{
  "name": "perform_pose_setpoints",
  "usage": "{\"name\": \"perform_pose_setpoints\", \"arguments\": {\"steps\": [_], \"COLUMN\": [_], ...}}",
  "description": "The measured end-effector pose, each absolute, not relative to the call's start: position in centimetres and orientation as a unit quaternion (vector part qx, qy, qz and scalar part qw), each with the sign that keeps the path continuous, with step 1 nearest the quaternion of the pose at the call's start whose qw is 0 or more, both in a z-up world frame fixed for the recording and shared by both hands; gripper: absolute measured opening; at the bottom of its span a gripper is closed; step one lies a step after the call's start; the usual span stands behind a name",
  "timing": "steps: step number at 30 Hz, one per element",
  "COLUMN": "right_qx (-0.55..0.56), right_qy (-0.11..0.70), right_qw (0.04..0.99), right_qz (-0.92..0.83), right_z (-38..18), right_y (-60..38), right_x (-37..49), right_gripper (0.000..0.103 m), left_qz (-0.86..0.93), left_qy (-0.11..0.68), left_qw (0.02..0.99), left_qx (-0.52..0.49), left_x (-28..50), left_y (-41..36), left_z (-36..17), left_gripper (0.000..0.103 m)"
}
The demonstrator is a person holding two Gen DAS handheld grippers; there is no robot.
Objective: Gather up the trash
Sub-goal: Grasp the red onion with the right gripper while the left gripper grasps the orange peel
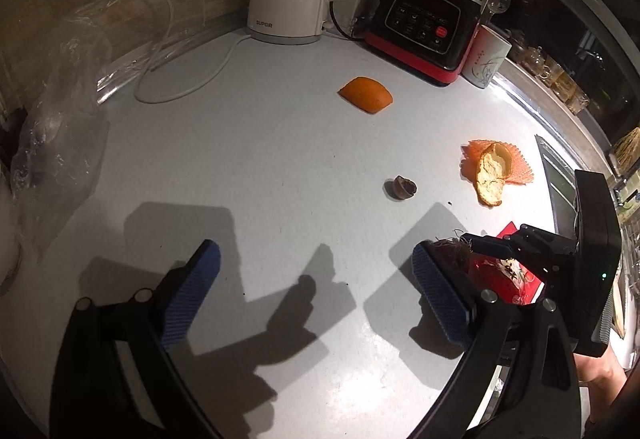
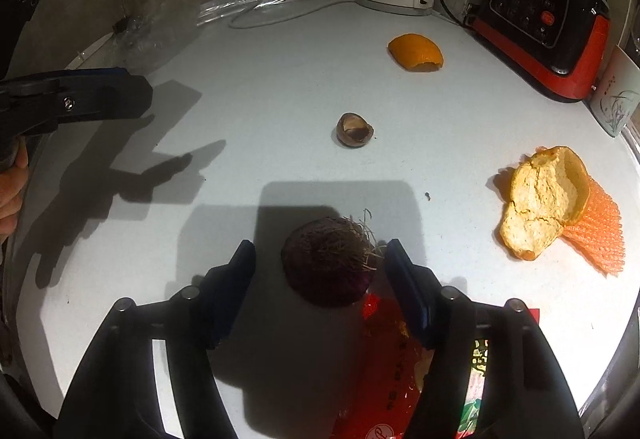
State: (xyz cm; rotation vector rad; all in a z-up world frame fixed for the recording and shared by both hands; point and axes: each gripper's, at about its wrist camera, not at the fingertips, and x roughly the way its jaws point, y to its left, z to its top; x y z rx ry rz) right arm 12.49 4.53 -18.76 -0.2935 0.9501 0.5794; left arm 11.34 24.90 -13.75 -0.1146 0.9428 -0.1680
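Two grippers: both over a white countertop (image 2: 280, 79) strewn with scraps.
Right gripper (image 2: 320, 263): jaws spread, straddling a dark hairy husk (image 2: 326, 263); apparently lined up to pinch it, contact unclear.
Left gripper (image 1: 316, 267): jaws wide, nothing between them, probably waiting.
Red wrapper (image 2: 384, 371): under the right gripper, at 5 o'clock.
Nutshell (image 2: 354, 129): 12 o'clock of the husk.
Orange peel (image 2: 416, 53): 1 o'clock, farther out.
Pale peel (image 2: 540, 199): 2 o'clock, lying on orange foam netting (image 2: 600, 239).

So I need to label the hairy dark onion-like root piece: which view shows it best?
The right wrist view: the dark root piece sits whole between the open right gripper fingers. In the left wrist view only a sliver shows, behind a finger.
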Motion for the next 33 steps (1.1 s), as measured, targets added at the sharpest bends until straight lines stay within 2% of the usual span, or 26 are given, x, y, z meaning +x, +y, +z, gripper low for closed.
{"name": "perform_pose_setpoints", "arguments": {"steps": [1, 4, 8, 14, 20, 28, 30, 31, 32, 33], "right_qx": [-0.141, -0.151, -0.145, -0.063, -0.039, -0.013, -0.007, -0.003, 0.001, 0.003], "right_qy": [0.448, 0.445, 0.440, 0.424, 0.406, 0.411, 0.414, 0.416, 0.417, 0.417], "right_qw": [0.840, 0.840, 0.843, 0.862, 0.881, 0.889, 0.889, 0.889, 0.889, 0.890], "right_qz": [0.273, 0.271, 0.273, 0.270, 0.240, 0.202, 0.194, 0.192, 0.189, 0.186], "right_z": [-18.7, -18.8, -18.6, -15.4, -12.4, -12.2, -12.3, -12.3, -12.4, -12.4], "right_y": [4.5, 4.4, 4.2, 1.4, -1.7, -5.3, -5.9, -6.3, -6.6, -6.9], "right_x": [12.5, 12.4, 12.4, 12.6, 11.4, 10.0, 9.8, 9.7, 9.6, 9.6], "right_gripper": [0.047, 0.045, 0.044, 0.044, 0.044, 0.044, 0.044, 0.044, 0.044, 0.044], "left_qz": [-0.080, -0.078, -0.077, -0.105, -0.126, -0.105, -0.098, -0.098, -0.100, -0.096], "left_qy": [0.453, 0.452, 0.455, 0.464, 0.468, 0.473, 0.467, 0.470, 0.480, 0.475], "left_qw": [0.886, 0.887, 0.885, 0.878, 0.873, 0.875, 0.879, 0.877, 0.871, 0.875], "left_qx": [-0.055, -0.055, -0.058, -0.058, -0.055, -0.017, -0.006, -0.003, 0.000, 0.004], "left_x": [11.4, 11.9, 12.6, 16.0, 23.1, 31.2, 32.2, 32.6, 33.1, 33.2], "left_y": [24.9, 24.7, 24.4, 22.8, 19.3, 14.6, 14.0, 13.7, 13.6, 13.6], "left_z": [-13.8, -13.8, -14.0, -14.5, -15.2, -17.1, -17.4, -17.6, -17.8, -17.7], "left_gripper": [0.092, 0.092, 0.094, 0.095, 0.095, 0.095, 0.088, 0.060, 0.047, 0.043]}}
